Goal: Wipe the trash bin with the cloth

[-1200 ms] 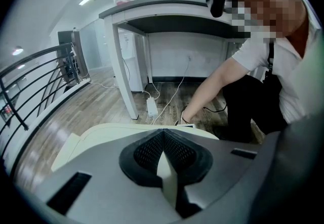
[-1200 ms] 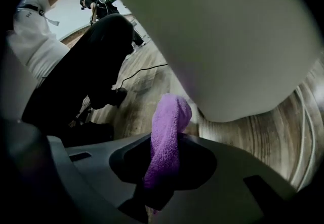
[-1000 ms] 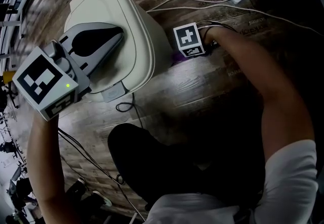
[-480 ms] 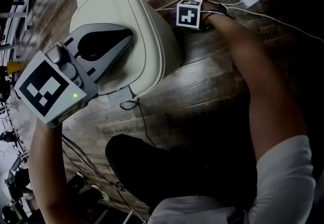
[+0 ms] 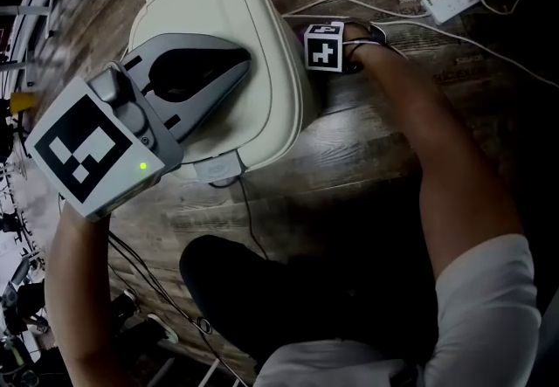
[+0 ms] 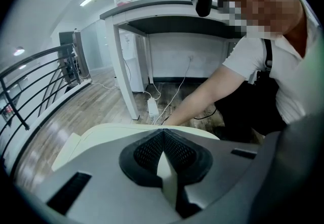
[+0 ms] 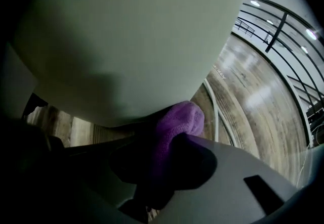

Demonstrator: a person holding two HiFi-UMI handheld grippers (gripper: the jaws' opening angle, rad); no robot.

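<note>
**One gripper wipes, the other stands guard**

Your right gripper [image 7: 169,152] is clamped on the purple cloth [image 7: 179,119]. A wad bulges past the jaw tips, so fabric rather than plastic meets the trash bin [image 7: 131,36]. That wad sits against the bin's pale side wall, low down near the wooden floor [image 5: 367,141], which is why your arm reaches steeply down beside it. Your left gripper [image 5: 244,71] has its jaws pinched together on nothing and is laid over the lid. I judge it is there to brace the bin against the sideways push of wiping, though contact cannot be confirmed. Mind the white cable [image 7: 217,117] on the floor just beside the cloth.
</note>
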